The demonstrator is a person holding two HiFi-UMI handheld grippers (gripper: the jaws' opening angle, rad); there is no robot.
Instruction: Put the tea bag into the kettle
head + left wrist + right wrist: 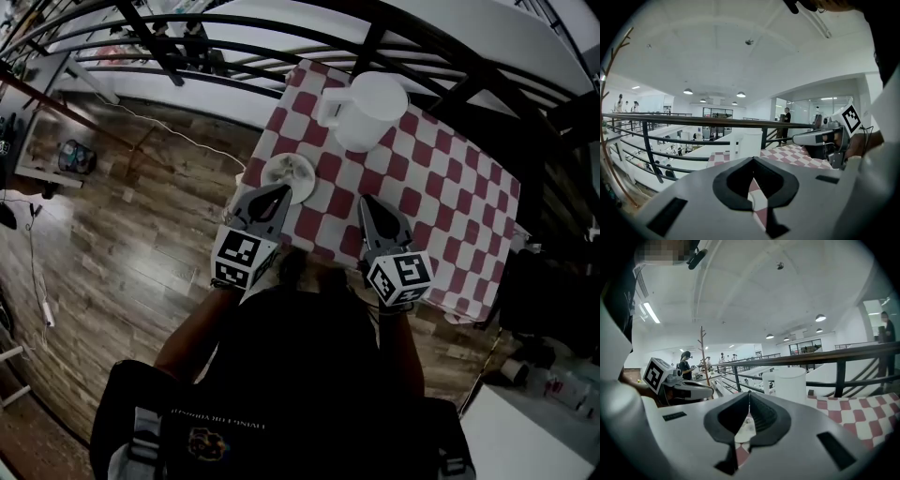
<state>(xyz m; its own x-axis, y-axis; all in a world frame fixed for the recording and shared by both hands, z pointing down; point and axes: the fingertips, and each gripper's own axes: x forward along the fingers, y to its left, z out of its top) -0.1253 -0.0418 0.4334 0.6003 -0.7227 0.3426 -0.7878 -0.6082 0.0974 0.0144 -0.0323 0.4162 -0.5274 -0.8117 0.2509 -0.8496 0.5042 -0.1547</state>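
At the near edge of the checked red-and-white tablecloth [441,178], your left gripper [281,190] and right gripper [367,202] are closed on nothing, so open the left and reach the round white plate [305,169] at twelve o'clock.

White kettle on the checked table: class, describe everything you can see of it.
The white, plastic-looking kettle is a plain matte cylinder. It stands upright, its top seemingly closed by a flat round lid, and a blocky handle juts from one side. It sits on the red-and-white checked tablecloth near the table's far edge, just before the dark metal railing. Only the cloth touches it.
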